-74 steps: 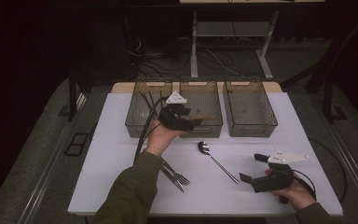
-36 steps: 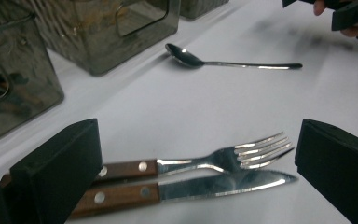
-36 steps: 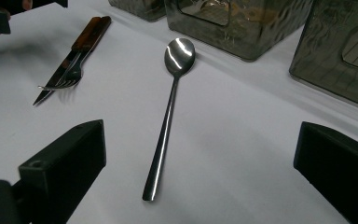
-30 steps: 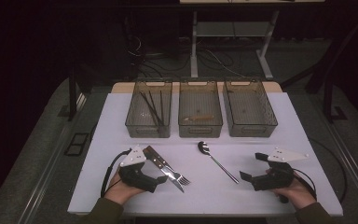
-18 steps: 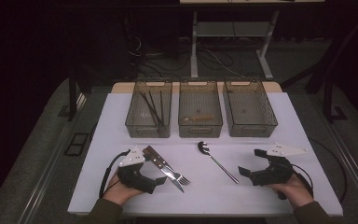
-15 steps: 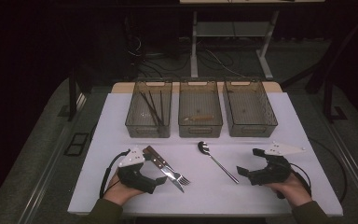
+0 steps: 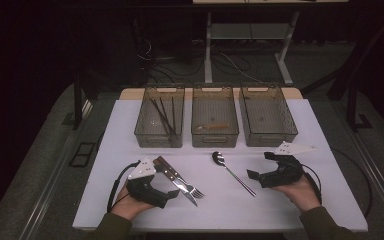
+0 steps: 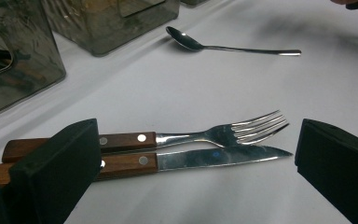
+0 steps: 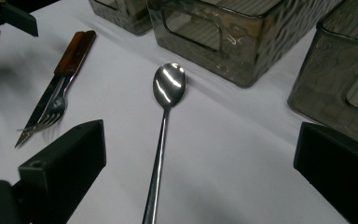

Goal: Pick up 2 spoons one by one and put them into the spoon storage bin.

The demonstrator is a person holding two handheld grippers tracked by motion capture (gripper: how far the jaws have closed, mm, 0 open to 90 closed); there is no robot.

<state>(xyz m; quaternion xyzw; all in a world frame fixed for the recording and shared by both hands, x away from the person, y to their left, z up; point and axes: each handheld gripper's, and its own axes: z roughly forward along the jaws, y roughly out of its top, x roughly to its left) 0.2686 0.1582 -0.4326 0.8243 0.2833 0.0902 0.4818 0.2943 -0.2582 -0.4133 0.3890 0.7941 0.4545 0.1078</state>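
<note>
Both tongs gape wide, holding nothing; left tongs (image 8: 193,154) straddle fork (image 8: 191,136) and knife (image 8: 186,158), which lie touching; closing risks pinching both. Right tongs (image 9: 200,158) straddle the thin spoon (image 9: 164,121); it may slip flat on the desk (image 7: 300,125).

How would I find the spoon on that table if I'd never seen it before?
Start at the three smoky bins along the far side of the white table. Just in front of the middle one lies the spoon, alone, in front of the right hand-held gripper. It is all metal; the fork and knife have wooden handles.
</note>
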